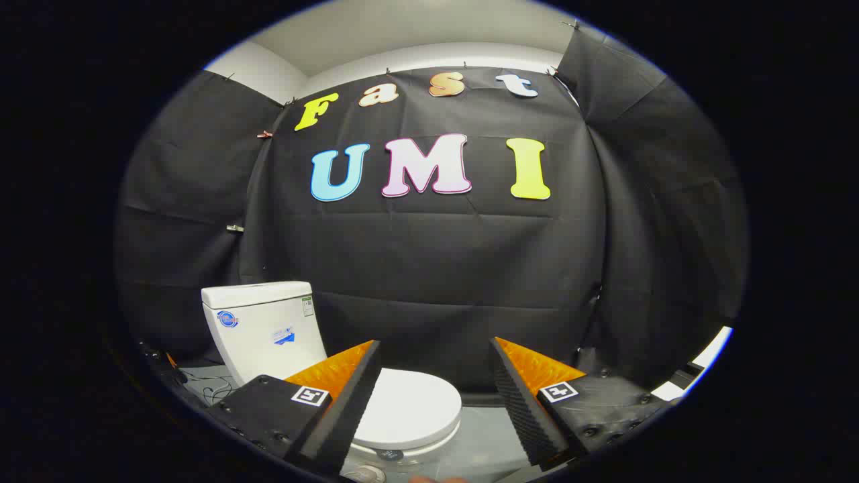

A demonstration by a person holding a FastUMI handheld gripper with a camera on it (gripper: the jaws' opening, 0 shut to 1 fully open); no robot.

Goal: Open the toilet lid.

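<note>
Lid (409, 406): white, oval, lying flat and closed on the toilet bowl, just ahead of the tongs and partly behind the left finger.
Tank (265, 329): white, stickers on its side, beyond the left finger.
Tongs (436, 402): released, fingers spread wide apart, grasping nothing.
Floor (483, 443): pale grey around the bowl.
Wall: black cloth beyond the toilet.

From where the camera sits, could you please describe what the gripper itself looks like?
The gripper has two wedge-shaped fingers that taper forward, their inner faces covered in ribbed, bumpy padding. Each finger sits on a dark block fastened with small screws, and each block carries a square black-and-white marker tag.
</note>
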